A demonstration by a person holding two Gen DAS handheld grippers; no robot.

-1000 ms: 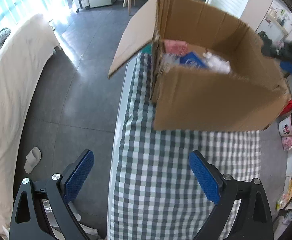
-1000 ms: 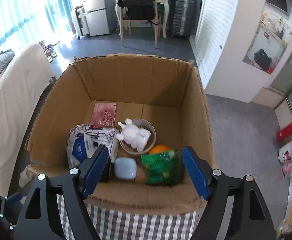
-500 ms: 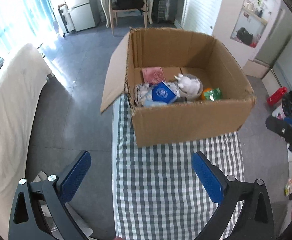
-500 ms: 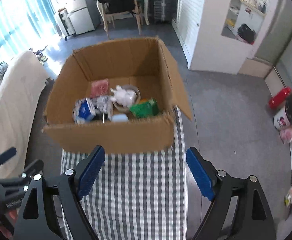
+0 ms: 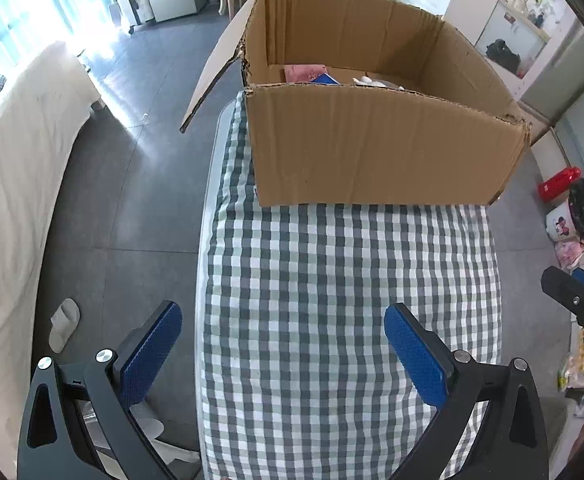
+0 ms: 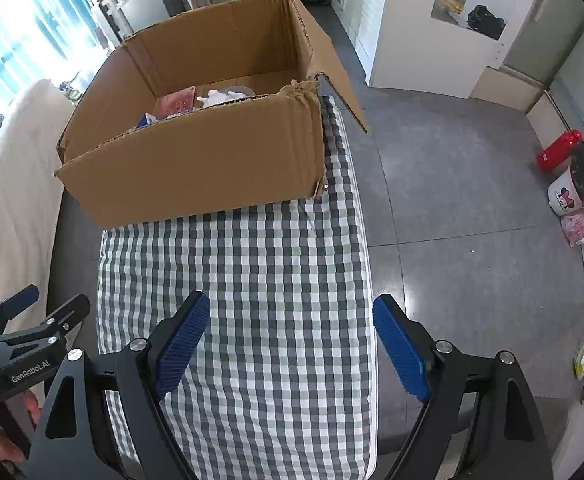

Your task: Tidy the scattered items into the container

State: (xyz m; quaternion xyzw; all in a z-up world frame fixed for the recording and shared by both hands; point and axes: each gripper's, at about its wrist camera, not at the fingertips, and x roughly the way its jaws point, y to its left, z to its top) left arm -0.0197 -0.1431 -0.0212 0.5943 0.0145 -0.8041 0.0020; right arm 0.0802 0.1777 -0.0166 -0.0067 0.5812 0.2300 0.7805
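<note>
An open cardboard box (image 5: 375, 148) stands at the far end of a table covered by a checked cloth (image 5: 343, 300); it also shows in the right wrist view (image 6: 196, 164). Inside it I see a pink item (image 5: 304, 72), a blue pack (image 5: 325, 79) and a white figure (image 6: 216, 98); the near wall hides the rest. My left gripper (image 5: 284, 350) is open and empty above the cloth's near left edge. My right gripper (image 6: 292, 344) is open and empty above the near right edge. Each gripper shows at the edge of the other's view.
A cream sofa (image 5: 16, 184) runs along the left. The grey floor lies on both sides of the table. A red bottle (image 6: 557, 156), a small bin with a black bag (image 6: 583, 184) and a slipper (image 5: 64, 318) lie on the floor. White cabinets (image 6: 431, 20) stand behind.
Both grippers have pulled back from the box toward the near end of the table and dropped lower. The right gripper was over the open box one second ago. Both stayed open.
</note>
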